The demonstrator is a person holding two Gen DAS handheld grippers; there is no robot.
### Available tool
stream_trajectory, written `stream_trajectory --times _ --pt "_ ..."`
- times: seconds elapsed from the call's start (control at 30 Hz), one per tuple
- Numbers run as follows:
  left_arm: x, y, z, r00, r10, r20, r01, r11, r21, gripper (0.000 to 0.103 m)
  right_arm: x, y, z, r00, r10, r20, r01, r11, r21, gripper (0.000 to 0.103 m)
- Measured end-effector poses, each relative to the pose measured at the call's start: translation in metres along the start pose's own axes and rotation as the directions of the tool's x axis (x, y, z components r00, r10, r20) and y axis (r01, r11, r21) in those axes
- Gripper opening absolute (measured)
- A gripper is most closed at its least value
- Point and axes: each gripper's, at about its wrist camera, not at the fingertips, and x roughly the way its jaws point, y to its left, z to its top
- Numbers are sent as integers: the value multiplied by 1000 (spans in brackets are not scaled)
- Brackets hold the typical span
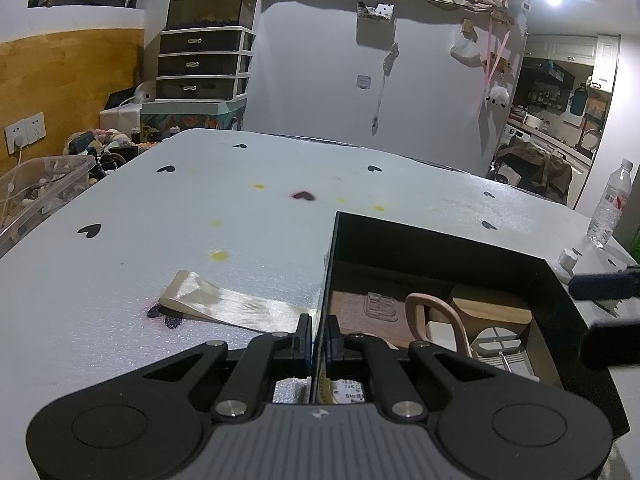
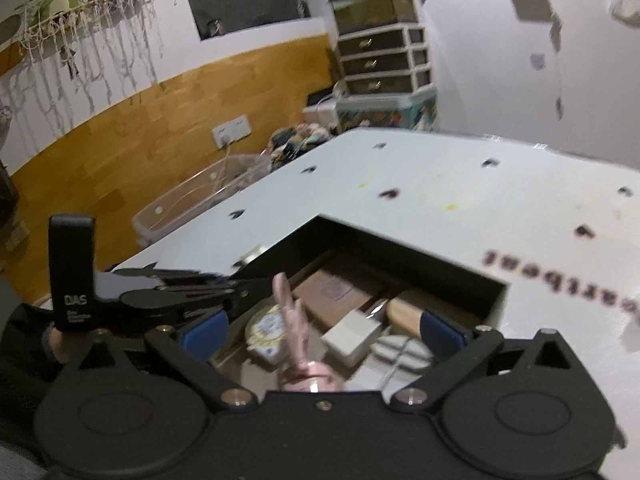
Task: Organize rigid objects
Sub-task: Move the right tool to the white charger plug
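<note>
Two grippers work at one black box (image 1: 440,240) that sits on a white foam-covered table (image 1: 200,208). The table carries small black heart marks and yellow stains; wood-panelled wall, a drawer unit (image 1: 202,64) and a clear bin (image 1: 44,188) stand beyond it. The left gripper (image 1: 319,336) has its fingers pressed together on the box's thin left wall, which runs between them. The right gripper (image 2: 322,330) hangs over the open box with its blue-padded fingers spread wide and nothing between them; the right wrist view is motion-blurred. Inside the box lie a brown case (image 1: 368,308), a wooden piece (image 1: 492,310), a white block (image 2: 352,338), a round grey part (image 1: 496,340) and a pink-handled item (image 1: 436,312); the near ends of these are cut off by the gripper bodies, and the pink item's shape is hard to make out. A glossy folded strip (image 1: 224,300) lies on the table just left of the box. A water bottle (image 1: 610,204) stands at the far right edge.
</note>
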Motion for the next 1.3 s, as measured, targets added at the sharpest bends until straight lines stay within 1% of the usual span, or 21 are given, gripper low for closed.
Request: stream_trajectory --times 0.1,0.2,0.3,0.4,0.53,0.7,0.83,0.9,0.93,0.97,1.07,1.13,1.23,1.27,1.3 --pt "-1 -1 0 1000 5 0 -5 1000 2 6 -8 -16 0 999 -46 28 45 998 50 103" --pt "-1 -2 0 1000 8 0 -8 1000 2 6 -19 -35 -2 990 -126 59 120 988 95 103" --pt "-1 -2 0 1000 9 0 -9 1000 2 6 -29 -56 -5 975 -206 79 193 969 153 103" --pt "-1 -3 1 1000 13 -1 -13 1000 3 6 -38 -78 -9 951 -298 86 274 937 217 103" --pt "-1 -3 1 1000 13 0 -13 1000 3 6 -50 -105 -15 903 -422 84 383 877 289 103" --pt "-1 -3 1 1000 13 -1 -13 1000 3 6 -62 -141 -27 841 -539 49 481 787 387 103" --pt "-1 -3 1 1000 13 -1 -13 1000 3 6 -65 -165 -35 781 -624 -4 562 700 440 103" --pt "-1 -3 1 1000 13 -1 -13 1000 3 6 -65 -179 -39 746 -664 -40 597 642 481 103" --pt "-1 -3 1 1000 13 -1 -13 1000 3 6 -65 -186 -41 735 -676 -56 607 618 500 103" --pt "-1 -3 1 1000 13 -1 -13 1000 3 6 -66 -192 -43 727 -683 -68 611 600 516 103" --pt "-1 -3 1 1000 13 -1 -13 1000 3 6 -63 -209 -47 718 -687 -113 618 555 557 103" --pt "-1 -3 1 1000 13 -1 -13 1000 3 6 -60 -218 -48 720 -682 -132 617 541 572 103" --pt "-1 -3 1 1000 13 -1 -13 1000 3 6 -59 -232 -48 759 -639 -126 558 538 631 103" --pt "-1 -3 1 1000 13 -1 -13 1000 4 6 -57 -236 -47 767 -628 -130 545 533 647 103" --pt "-1 -3 1 1000 13 -1 -13 1000 4 6 -55 -239 -46 769 -625 -134 544 530 650 103"
